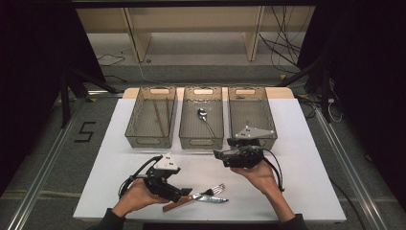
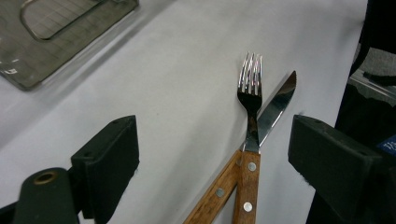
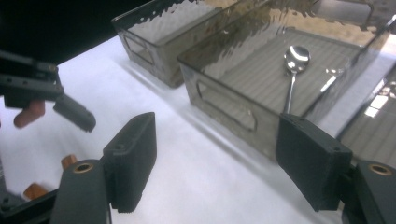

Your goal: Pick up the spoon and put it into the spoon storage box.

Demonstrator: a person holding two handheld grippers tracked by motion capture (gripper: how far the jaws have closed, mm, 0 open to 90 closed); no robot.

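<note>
High view: the fork (image 1: 210,191) and knife (image 1: 203,199) lie crossed on the bench (image 1: 306,143) at about 6 o'clock, wooden handles together, just beside the left tool (image 1: 184,191); the right tool (image 1: 219,154) hovers at 3 o'clock of centre, near the middle bin (image 1: 186,129).

Left gripper view: steel and wood, stiff, light, probably slippery on the blade; the riveted handles (image 2: 243,179) look the best hold. The jaws stand wide, straddling the handles, touching nothing.

Right gripper view: jaws wide and empty; a spoon (image 3: 294,70) lies in the bin at 1 o'clock.
</note>
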